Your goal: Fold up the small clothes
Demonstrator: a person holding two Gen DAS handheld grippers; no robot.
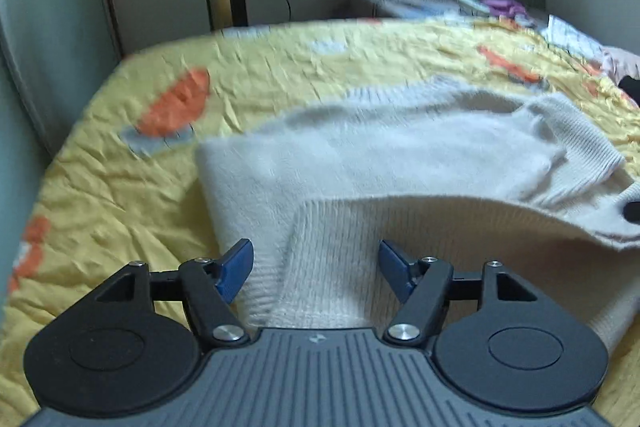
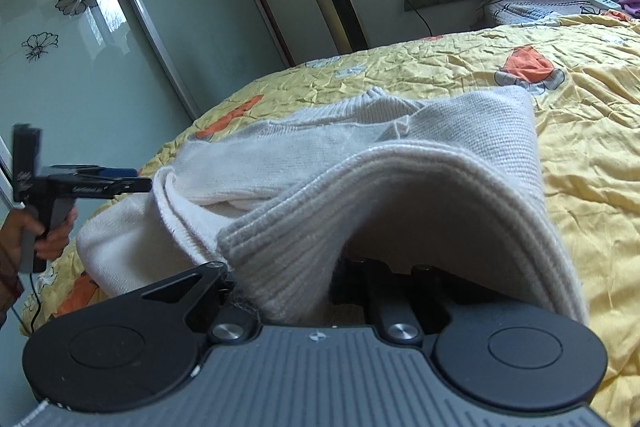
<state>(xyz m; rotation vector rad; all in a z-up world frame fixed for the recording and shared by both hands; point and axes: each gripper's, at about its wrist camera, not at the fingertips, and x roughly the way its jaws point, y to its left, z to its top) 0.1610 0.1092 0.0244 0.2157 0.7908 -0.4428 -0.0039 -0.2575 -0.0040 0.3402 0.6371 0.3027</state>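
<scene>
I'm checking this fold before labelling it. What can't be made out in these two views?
- Right gripper fingertips: right wrist view, covered by the ribbed hem of the cream knit sweater draped over them.
- Left gripper: left wrist view; blue pads stand apart, but whether either touches the knit is lost to blur.
- Small items at the head of the yellow bedspread: left wrist view, blurred and too small.
- Person's hand: right wrist view, arm cut off by the left edge.

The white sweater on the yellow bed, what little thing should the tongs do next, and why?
Probably the right tongs should lay their ribbed hem down on the white sweater and let go. They are shut on that hem and hold it lifted, while the left tongs are open with knit between the blue pads but not pinched.
</scene>
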